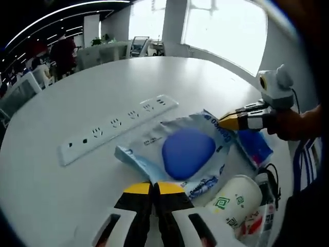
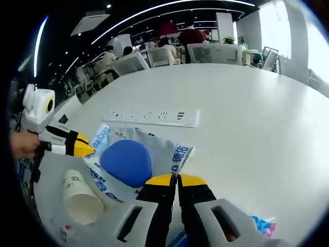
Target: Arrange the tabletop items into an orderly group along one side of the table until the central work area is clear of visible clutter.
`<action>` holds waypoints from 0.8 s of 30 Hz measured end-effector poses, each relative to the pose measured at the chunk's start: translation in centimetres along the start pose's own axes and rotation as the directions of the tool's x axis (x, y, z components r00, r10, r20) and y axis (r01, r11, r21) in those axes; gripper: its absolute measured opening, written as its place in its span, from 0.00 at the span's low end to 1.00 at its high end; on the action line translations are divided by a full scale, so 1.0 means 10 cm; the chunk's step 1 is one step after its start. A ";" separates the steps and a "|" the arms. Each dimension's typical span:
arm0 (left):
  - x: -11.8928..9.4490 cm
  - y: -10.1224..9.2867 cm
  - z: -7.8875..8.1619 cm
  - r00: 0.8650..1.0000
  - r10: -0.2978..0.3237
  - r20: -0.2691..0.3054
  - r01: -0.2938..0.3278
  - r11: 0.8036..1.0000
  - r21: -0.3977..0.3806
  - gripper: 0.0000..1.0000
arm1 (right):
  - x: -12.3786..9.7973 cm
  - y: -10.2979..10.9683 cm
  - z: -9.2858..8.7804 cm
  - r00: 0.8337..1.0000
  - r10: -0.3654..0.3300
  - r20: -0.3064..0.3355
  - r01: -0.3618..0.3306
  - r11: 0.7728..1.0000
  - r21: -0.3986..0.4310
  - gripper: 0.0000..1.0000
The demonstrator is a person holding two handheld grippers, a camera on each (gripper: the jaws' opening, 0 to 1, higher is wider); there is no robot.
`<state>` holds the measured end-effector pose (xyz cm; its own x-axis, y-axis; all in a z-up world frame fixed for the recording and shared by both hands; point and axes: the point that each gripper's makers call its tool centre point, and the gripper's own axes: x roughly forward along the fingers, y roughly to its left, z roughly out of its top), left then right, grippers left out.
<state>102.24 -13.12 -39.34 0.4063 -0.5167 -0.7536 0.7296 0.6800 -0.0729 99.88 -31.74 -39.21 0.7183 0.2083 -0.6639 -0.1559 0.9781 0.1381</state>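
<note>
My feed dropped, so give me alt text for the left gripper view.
The left gripper, jaws together, pinches the near edge of a white-and-blue plastic pouch with a blue oval on the white round table. The right gripper grips its far corner; a white power strip lies beyond, a white paper cup beside.

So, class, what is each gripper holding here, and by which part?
Both seem to hold the blue-and-white packet. The left gripper pinches one edge and the right gripper the opposite edge, jaws shut.

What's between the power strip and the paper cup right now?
The blue-and-white packet with its round blue patch lies between the power strip and the paper cup. The left gripper view shows it; so does the right gripper view.
</note>
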 end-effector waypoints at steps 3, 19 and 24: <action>0.00 0.01 -0.01 1.000 0.004 -0.001 -0.004 1.000 -0.003 0.02 | 0.02 -0.01 -0.02 1.000 -0.005 -0.002 0.005 1.000 -0.001 0.00; -0.11 0.05 0.07 0.999 0.033 0.035 -0.032 0.999 -0.021 0.11 | -0.10 -0.03 0.06 0.999 -0.022 0.023 0.021 0.999 0.036 0.05; -0.18 0.03 0.12 0.998 0.038 0.054 -0.037 0.999 -0.017 0.15 | -0.16 0.00 0.07 0.999 -0.013 0.032 0.012 0.999 0.036 0.08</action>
<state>102.45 -12.63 -37.25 0.4630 -0.5175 -0.7196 0.7042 0.7078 -0.0559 99.20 -32.06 -37.57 0.7415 0.1954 -0.6418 -0.1228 0.9800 0.1564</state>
